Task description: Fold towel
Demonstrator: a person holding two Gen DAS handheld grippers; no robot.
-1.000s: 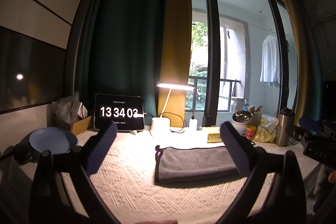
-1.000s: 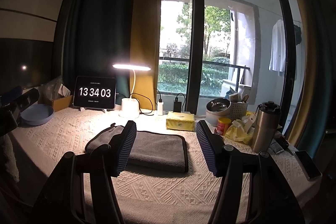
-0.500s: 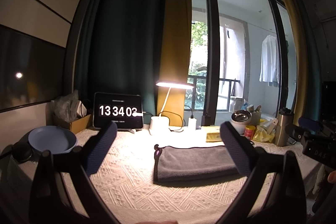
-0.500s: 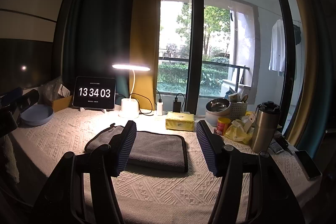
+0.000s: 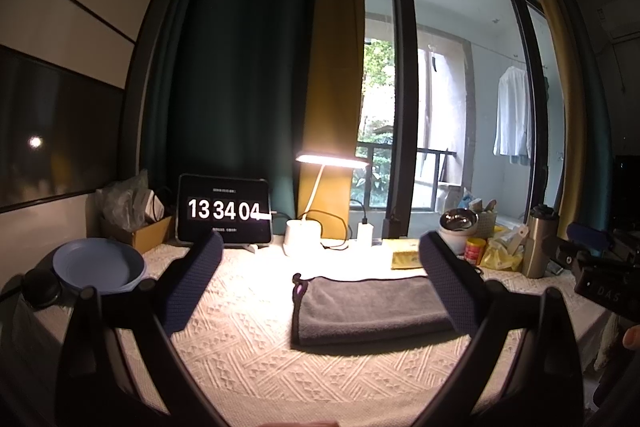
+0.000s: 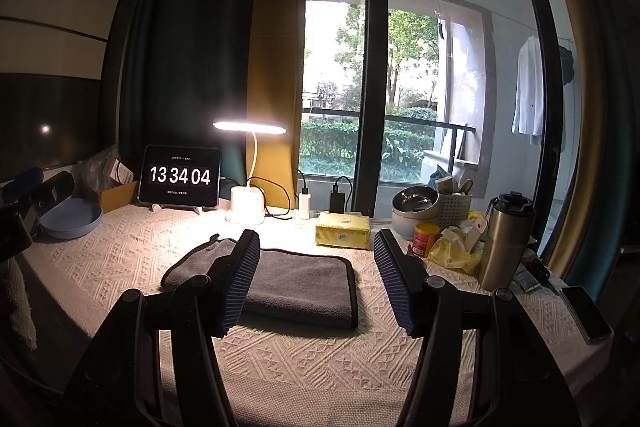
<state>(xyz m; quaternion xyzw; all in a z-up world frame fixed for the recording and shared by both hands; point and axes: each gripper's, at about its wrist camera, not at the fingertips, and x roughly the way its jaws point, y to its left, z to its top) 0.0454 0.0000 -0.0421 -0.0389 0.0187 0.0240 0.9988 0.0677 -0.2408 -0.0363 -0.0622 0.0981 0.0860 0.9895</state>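
Two grippers, both empty with jaws spread wide, neither touching anything. Left gripper sits low in the left view, its fingers framing the towel, which lies centre-right of the frame on the tablecloth. Right gripper is low-centre in the right view; its left finger overlaps the towel in the picture, but contact is not shown and it looks held above and short of it. Towel is grey, flat, already doubled into a neat rectangle with a dark trimmed edge on its right side and a small loop at its upper-left corner. Judged step: either a finished fold with both tools backed off, or a pause ahead of one more fold; can't tell which from this alone. If another fold is wanted, the next move calls for lowering a gripper to one short edge, pinching all layers together, then carrying that edge across to the opposite one while keeping the corners aligned. Clutter sits behind: clock, lamp, tissue pack, flask, plate at left.
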